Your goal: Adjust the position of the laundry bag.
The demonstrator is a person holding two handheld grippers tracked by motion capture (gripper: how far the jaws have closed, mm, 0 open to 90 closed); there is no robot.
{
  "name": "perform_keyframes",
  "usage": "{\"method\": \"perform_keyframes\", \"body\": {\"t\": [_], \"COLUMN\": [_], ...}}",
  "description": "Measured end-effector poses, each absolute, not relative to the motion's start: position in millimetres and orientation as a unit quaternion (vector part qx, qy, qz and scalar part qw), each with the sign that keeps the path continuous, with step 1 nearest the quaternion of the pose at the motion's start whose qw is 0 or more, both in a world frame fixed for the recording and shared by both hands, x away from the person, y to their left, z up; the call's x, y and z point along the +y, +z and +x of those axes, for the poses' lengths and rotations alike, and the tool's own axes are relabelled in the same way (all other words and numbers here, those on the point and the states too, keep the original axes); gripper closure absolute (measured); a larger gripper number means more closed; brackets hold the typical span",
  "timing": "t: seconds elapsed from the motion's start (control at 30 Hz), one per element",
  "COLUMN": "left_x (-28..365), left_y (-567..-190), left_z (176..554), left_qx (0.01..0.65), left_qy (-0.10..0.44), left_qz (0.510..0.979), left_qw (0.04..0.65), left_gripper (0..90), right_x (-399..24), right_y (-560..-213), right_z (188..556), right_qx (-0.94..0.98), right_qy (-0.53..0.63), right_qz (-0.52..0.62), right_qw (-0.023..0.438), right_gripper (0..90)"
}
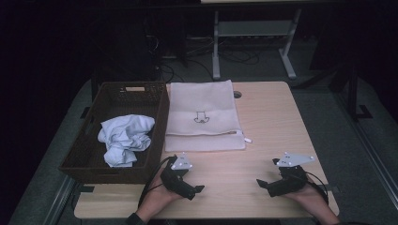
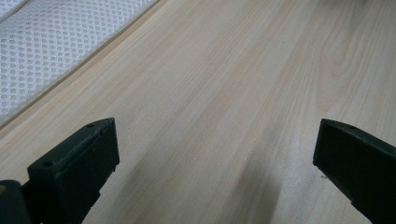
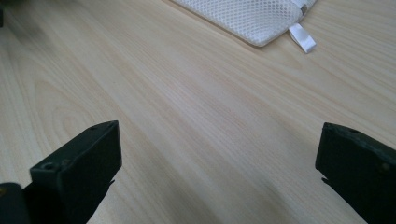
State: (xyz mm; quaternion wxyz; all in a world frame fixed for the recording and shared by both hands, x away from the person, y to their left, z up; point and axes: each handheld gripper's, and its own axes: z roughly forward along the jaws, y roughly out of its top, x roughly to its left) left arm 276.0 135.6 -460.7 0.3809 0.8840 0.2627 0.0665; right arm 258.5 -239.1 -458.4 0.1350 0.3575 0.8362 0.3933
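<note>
A white mesh laundry bag lies flat in the middle of the wooden table, its zipper edge and small white tab toward me. Its mesh corner appears at the upper left of the left gripper view, and its corner with the tab at the top of the right gripper view. A crumpled pale blue cloth sits in a dark woven basket on the left. My left gripper rests low near the front edge, open, nothing between its jaws. My right gripper is also open and empty.
Bare wood lies between the two grippers and the bag. A small round hole sits in the table near the bag's far right corner. Beyond the table stand grey desk legs and cables on a dark floor.
</note>
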Motion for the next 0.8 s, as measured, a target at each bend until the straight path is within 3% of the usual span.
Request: {"method": "perform_keyframes", "body": {"t": [0.8], "left_x": [127.0], "left_y": [-451.1], "left_z": [287.6], "left_qx": [0.273], "left_qy": [0.073], "left_qz": [0.882], "left_qw": [0.376], "left_gripper": [0.0], "right_x": [-236.8], "right_y": [-457.7], "right_z": [258.0], "right_qx": [0.837], "right_qy": [0.399], "right_qz": [0.35], "right_qw": [0.13], "right_gripper": [0.0]}}
